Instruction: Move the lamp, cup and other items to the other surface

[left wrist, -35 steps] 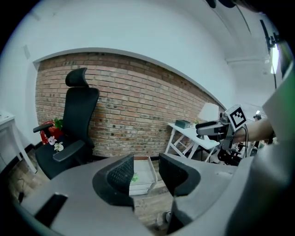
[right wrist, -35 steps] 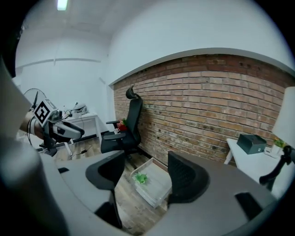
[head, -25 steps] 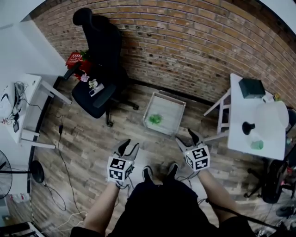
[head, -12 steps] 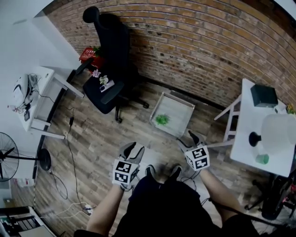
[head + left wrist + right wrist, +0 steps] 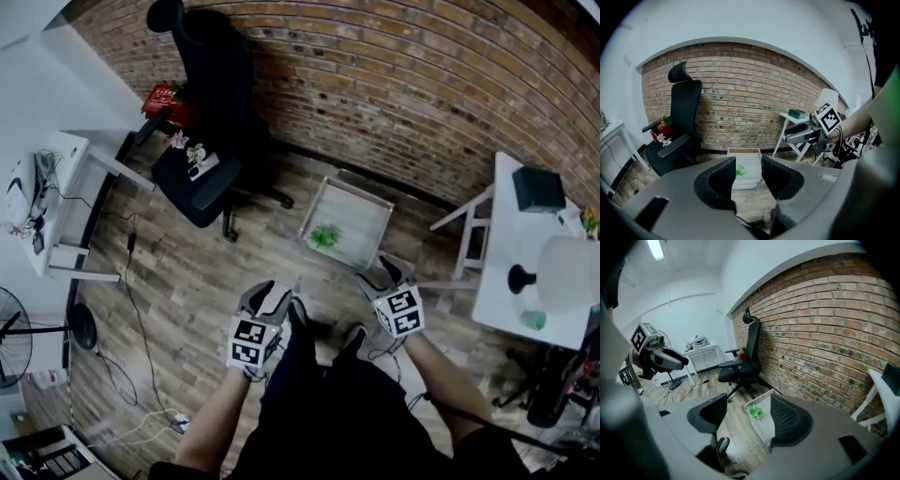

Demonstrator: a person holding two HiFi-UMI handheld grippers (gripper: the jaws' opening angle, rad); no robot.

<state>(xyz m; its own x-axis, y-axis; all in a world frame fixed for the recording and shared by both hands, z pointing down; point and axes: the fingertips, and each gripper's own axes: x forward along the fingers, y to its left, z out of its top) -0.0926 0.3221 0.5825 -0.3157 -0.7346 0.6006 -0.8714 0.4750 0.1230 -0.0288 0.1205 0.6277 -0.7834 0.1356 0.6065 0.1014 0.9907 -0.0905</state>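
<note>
Holds the left gripper [image 5: 266, 298] over the wood floor [image 5: 187, 281], jaws partly open with nothing between them. Holds the right gripper [image 5: 384, 273] just beside it, jaws open wider and also empty. Sees the lamp [image 5: 562, 272] far right on the white table [image 5: 506, 220], its black foot by the left edge, and the green cup [image 5: 532, 320] close by, near the edge closest to the person.

Office, black swivel chair [image 5: 216, 84], white desk [image 5: 506, 234], brick wall [image 5: 422, 84]
</note>
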